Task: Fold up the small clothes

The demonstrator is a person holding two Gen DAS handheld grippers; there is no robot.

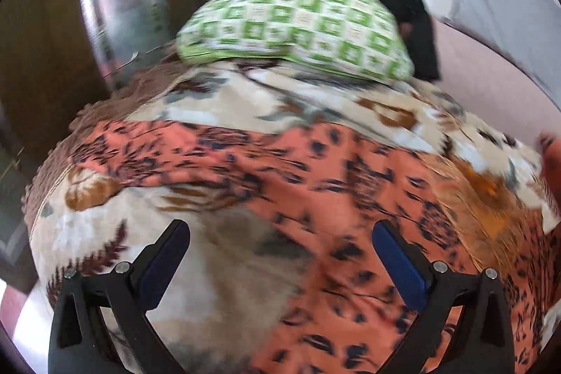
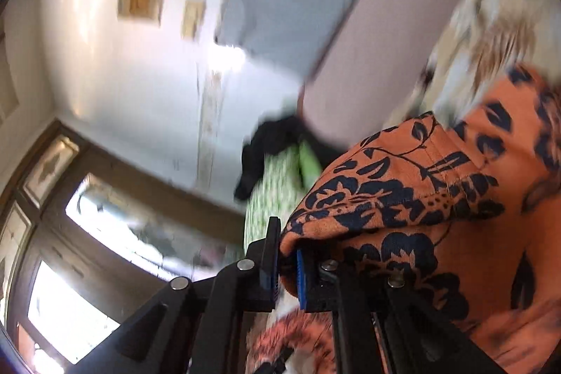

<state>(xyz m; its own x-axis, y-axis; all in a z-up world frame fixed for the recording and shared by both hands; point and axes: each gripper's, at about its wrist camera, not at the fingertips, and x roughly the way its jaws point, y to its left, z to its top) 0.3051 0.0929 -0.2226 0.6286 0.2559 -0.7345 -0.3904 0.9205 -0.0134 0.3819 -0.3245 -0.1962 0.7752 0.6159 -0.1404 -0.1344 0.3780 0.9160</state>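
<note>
Two claws: right claw (image 2: 287, 263) pinches the orange printed garment (image 2: 403, 198); left claw (image 1: 280, 255) gapes empty above it.

— What's the garment like?
— An orange cloth (image 1: 350, 198) printed with dark navy leaves and flowers, thin and soft.
— How does it lie?
— In the left view it's spread loosely, rumpled, over a floral blanket (image 1: 245, 93). In the right view one hemmed edge (image 2: 403, 198) is lifted and bunched, a fold of it pinched between the closed pads (image 2: 303, 279).
</note>
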